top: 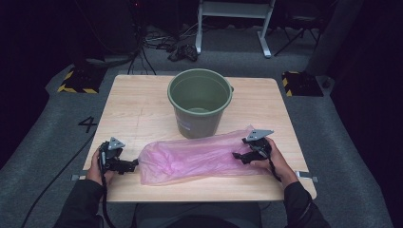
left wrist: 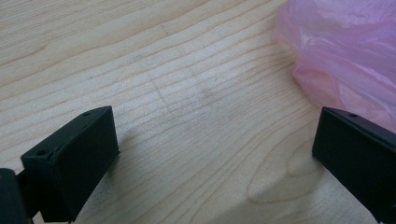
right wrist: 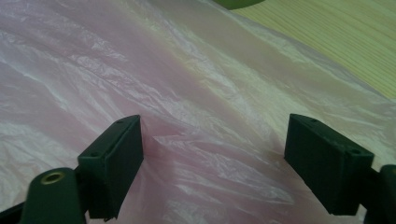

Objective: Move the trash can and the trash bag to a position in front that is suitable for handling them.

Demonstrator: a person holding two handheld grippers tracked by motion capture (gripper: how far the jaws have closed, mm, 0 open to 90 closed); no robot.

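Note:
A crumpled pink plastic bag (top: pixel 195 159) lies flat across the front of the wooden table (top: pixel 133 104), just in front of a green bucket (top: pixel 200 100) that stands upright. My left gripper (top: pixel 131 165) is open at the bag's left end; in the left gripper view its jaws are spread over bare wood with the bag (left wrist: pixel 345 56) beside the right jaw. My right gripper (top: pixel 236 156) is open over the bag's right end. In the right gripper view the bag (right wrist: pixel 187 102) lies under the wide-apart jaws, with nothing pinched between them.
The bucket's rim (right wrist: pixel 236 3) peeks in at the top of the right gripper view. Behind the table are a grey desk frame (top: pixel 233 23), loose cables (top: pixel 161 42) and yellow-black striped floor blocks (top: pixel 76 81).

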